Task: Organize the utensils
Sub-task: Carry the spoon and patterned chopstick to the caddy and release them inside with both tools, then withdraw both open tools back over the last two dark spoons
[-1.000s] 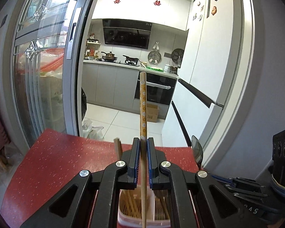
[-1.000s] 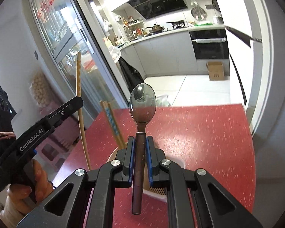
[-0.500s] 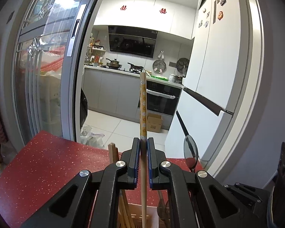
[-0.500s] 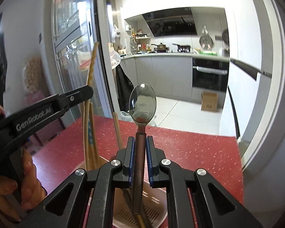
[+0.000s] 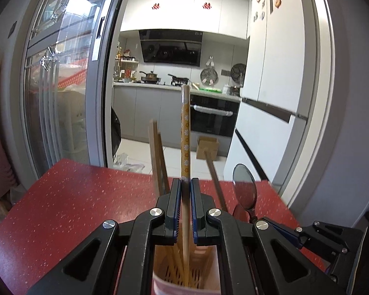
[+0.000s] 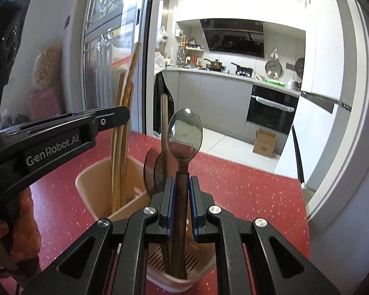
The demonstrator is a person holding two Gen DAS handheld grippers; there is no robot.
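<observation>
My left tongs point(image 5: 185, 191) are clamped on a flower-patterned chopstick point(image 5: 185, 132), held upright, lower end down in the pink utensil holder point(image 6: 93, 184). My right tongs point(image 6: 182, 186) are clamped on the handle of a steel spoon point(image 6: 184, 135), bowl up, handle end inside the holder's right compartment over its slotted floor. Plain wooden chopsticks point(image 6: 121, 132) stand in the left compartment. The holder stands on the red speckled bench point(image 5: 69, 201). Beyond the far edge: cardboard box point(image 5: 207, 147), oven point(image 5: 214, 120).

Red speckled table point(image 6: 246, 184), seemingly plastic utensil holder point(image 6: 91, 184)
</observation>
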